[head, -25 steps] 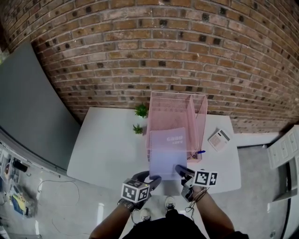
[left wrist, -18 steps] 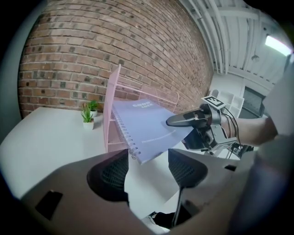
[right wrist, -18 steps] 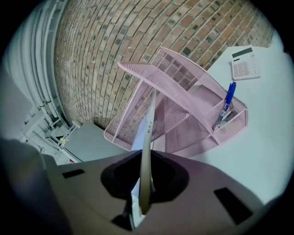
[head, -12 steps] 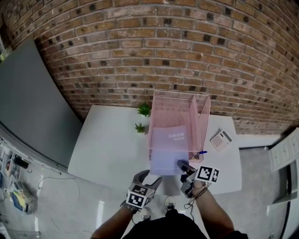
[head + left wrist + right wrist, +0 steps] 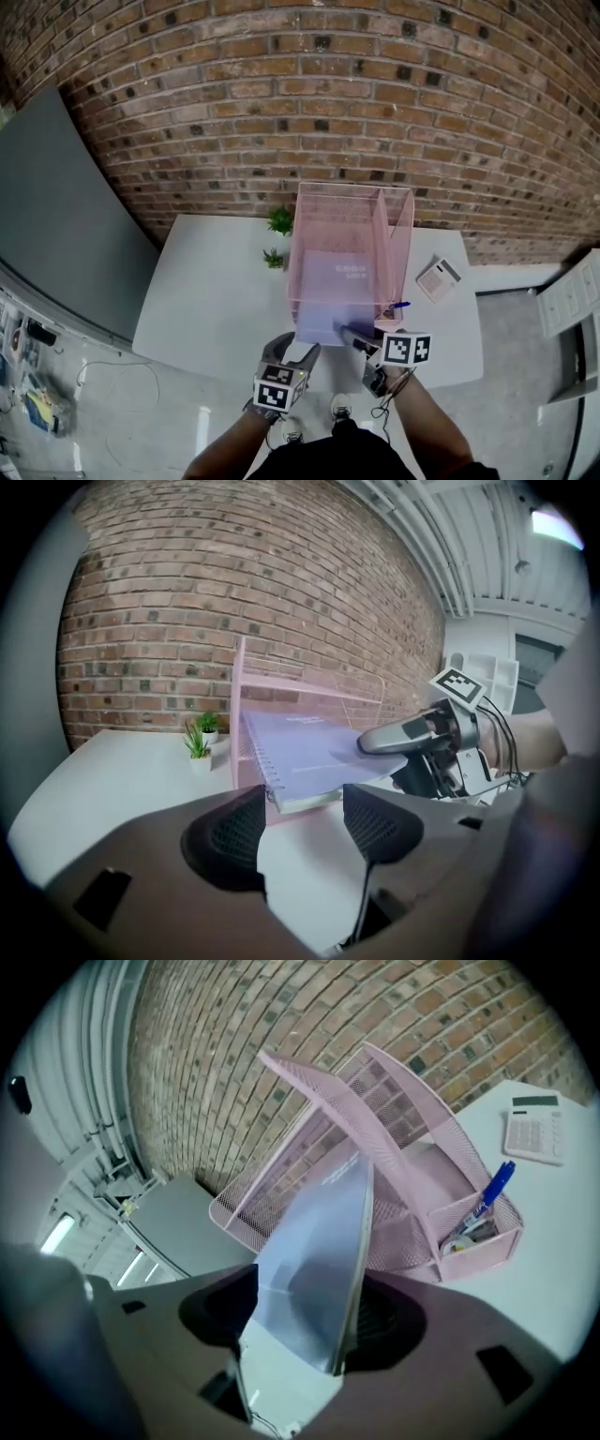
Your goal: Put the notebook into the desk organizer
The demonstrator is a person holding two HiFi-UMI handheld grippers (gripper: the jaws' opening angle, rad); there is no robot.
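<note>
Centrally, a white table [image 5: 206, 291] stands against a red brick wall [image 5: 309, 112] on a glossy grey floor [image 5: 141, 403], with a grey panel [image 5: 56, 216] at left. A pink mesh desk organizer [image 5: 397, 225] sits at the table's back edge. Two small potted plants [image 5: 280, 221] stand just left of it, and a calculator [image 5: 439, 278] lies to its right. A blue pen [image 5: 397, 307] stands in its small front compartment.

The purple notebook [image 5: 333, 286] lies partly inside the organizer, its near end projecting outward. The right gripper [image 5: 349, 334] has just been opening; its jaws are apart with the notebook's corner between them. The left gripper [image 5: 297, 347] is apart and empty, just short of the notebook.
</note>
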